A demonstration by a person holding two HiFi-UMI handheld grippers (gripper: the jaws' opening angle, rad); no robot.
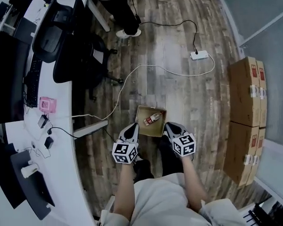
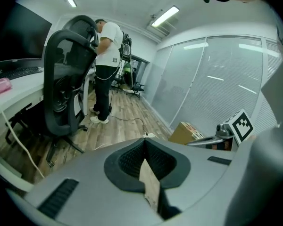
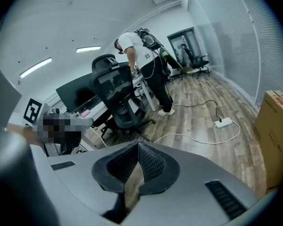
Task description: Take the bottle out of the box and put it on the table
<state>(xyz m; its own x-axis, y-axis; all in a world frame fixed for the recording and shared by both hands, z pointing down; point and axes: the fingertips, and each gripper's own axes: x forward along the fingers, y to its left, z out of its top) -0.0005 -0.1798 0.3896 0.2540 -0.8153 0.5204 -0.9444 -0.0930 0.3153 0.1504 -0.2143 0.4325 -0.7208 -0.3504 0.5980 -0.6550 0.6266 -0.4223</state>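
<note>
**Both grippers clamped on the box, bottle still inside**

In the head view, an open cardboard box (image 1: 156, 129) sits low over the wood floor at the person's 12 o'clock, just past the feet. The bottle (image 1: 152, 118) lies on its side near the middle of the box, along a line from 8 to 2 o'clock, and nothing touches it.

The left gripper (image 1: 132, 128) meets the box at its 8 o'clock corner. In the left gripper view its jaws are pressed together at the tips, pinching a brown edge of the cardboard. The right gripper (image 1: 169, 126) meets the box at its 4 o'clock corner. The right gripper view shows the same thing: jaws closed, with a strip of cardboard caught between them. Both grippers slant downward toward the box.

The white table (image 1: 66, 173) curves along the 9 o'clock side, well apart from the box. It carries a keyboard (image 1: 33, 81) and a small pink object (image 1: 47, 104). A black office chair (image 1: 70, 55) stands at 10 o'clock. A white power strip (image 1: 199, 55) lies on the floor at 1 o'clock, and its cable loops back toward the table. Stacked cartons (image 1: 245, 107) stand at 3 o'clock. Both gripper views show another person standing by the chair.
</note>
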